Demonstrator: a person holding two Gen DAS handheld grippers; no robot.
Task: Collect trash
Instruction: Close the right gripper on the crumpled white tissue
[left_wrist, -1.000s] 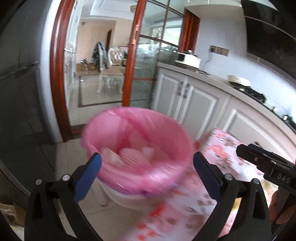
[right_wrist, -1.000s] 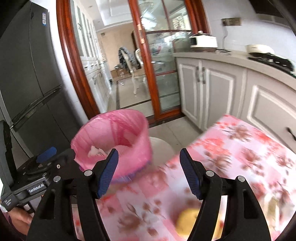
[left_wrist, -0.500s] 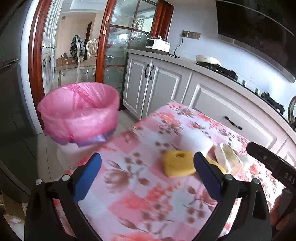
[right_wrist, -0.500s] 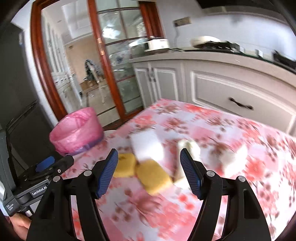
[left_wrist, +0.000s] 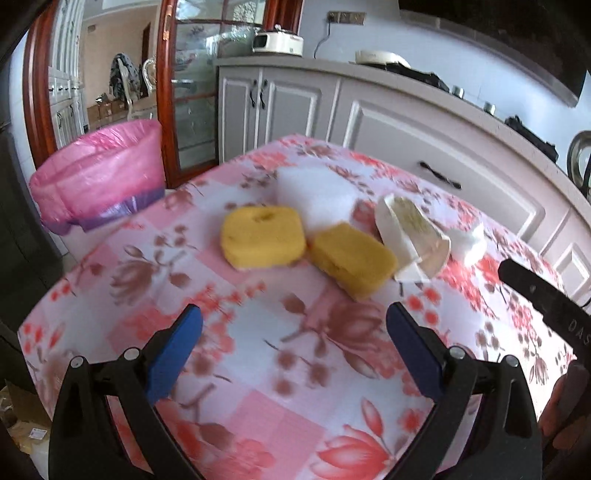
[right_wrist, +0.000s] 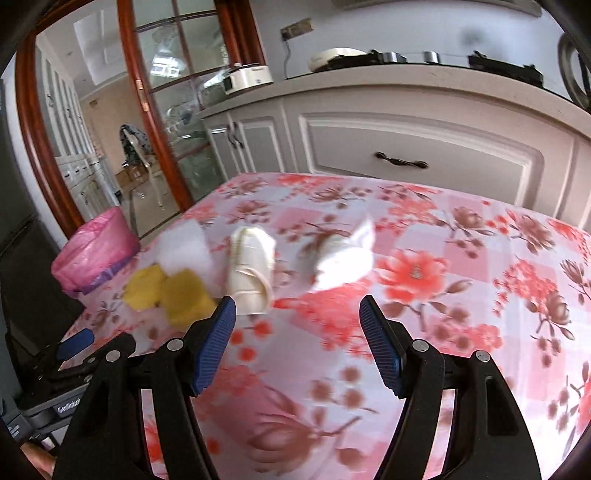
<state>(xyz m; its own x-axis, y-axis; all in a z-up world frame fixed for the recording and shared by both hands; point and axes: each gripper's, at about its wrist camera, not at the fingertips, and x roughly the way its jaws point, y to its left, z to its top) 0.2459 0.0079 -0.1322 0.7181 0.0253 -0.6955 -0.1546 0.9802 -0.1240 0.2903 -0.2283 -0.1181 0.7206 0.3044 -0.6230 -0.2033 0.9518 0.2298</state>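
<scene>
Two grippers, your left gripper (left_wrist: 293, 339) and right gripper (right_wrist: 297, 332), hang spread wide and empty above the floral tablecloth (left_wrist: 258, 369). Ahead of your left one lie two yellow sponges (left_wrist: 263, 236), touching; just beyond, one white block (left_wrist: 314, 194), one crushed paper cup (left_wrist: 412, 236), one crumpled tissue (right_wrist: 343, 258). Farthest left stands one pink-lined bin (left_wrist: 99, 177), off the table.

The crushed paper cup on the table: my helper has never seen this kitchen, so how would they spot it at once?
On the pink floral table, find the cluster of scraps at the end nearest the pink-lined bin. The crushed paper cup lies on its side just right of the two yellow sponges. Alone among the soft white and yellow pieces, it is cream-coloured, flattened, with an open rim.
</scene>
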